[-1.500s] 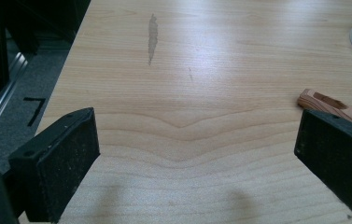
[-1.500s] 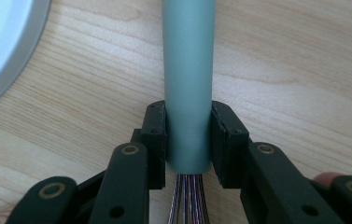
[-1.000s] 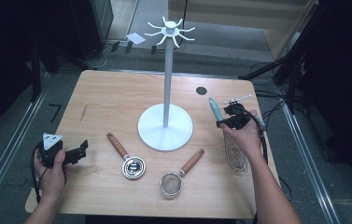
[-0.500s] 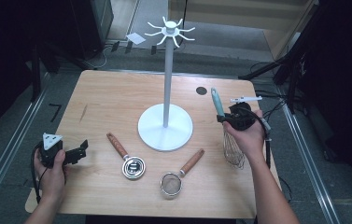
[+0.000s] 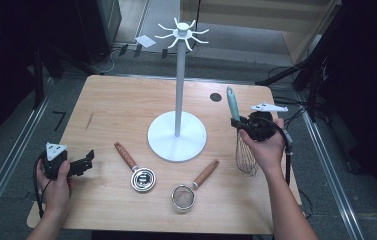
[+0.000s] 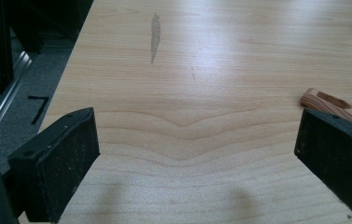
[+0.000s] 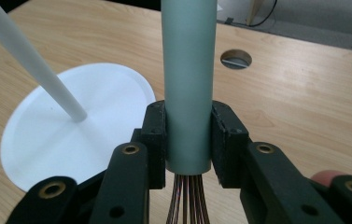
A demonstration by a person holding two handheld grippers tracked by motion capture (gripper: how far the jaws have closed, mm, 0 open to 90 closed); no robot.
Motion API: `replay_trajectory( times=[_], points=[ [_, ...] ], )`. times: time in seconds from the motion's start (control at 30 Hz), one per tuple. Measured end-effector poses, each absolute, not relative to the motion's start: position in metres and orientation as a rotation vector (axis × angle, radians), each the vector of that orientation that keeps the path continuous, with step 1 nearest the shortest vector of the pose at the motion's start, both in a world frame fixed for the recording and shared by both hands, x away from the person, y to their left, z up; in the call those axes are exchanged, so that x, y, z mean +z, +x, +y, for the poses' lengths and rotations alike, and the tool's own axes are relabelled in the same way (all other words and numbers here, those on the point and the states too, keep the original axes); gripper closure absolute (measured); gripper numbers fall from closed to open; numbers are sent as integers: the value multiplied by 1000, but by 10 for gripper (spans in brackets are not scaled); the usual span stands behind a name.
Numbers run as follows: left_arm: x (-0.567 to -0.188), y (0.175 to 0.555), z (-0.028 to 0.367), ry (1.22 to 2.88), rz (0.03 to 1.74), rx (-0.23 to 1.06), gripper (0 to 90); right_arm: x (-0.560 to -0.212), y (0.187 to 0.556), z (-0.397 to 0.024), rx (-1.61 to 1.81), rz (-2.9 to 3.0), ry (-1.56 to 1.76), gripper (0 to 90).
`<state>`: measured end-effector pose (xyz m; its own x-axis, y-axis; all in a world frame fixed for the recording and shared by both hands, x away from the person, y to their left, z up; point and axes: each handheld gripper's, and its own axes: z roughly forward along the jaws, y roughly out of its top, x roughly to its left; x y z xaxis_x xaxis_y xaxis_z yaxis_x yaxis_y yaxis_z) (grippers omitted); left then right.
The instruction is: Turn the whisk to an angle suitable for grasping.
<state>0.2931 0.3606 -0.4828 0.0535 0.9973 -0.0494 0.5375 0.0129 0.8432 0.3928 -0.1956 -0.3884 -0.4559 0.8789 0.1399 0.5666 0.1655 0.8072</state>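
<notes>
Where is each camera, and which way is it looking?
High view: above the table, looking down; both forearms and hand-held grippers show.
Left gripper view: on the left gripper, looking over bare wood; open jaws show.
Right gripper view: on the right gripper, jaws clamping the whisk handle.
Shared: the white stand base shows in the high and right gripper views.

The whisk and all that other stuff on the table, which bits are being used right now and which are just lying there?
Being used:
- whisk, held upright by its green handle
- right gripper, shut on that handle
- white hook stand, probably where the whisk will hang

Just lying there:
- wooden-handled measuring cup
- small strainer
- left gripper, open, holding nothing
</notes>
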Motion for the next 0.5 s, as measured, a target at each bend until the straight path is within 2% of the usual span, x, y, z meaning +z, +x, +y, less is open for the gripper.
replay_trajectory(
  times=[0.5],
  points=[
    [-483, 293, 361, 1618, 1571, 812, 2, -361, 376, -183, 1381, 2003, 1257, 713]
  ],
)
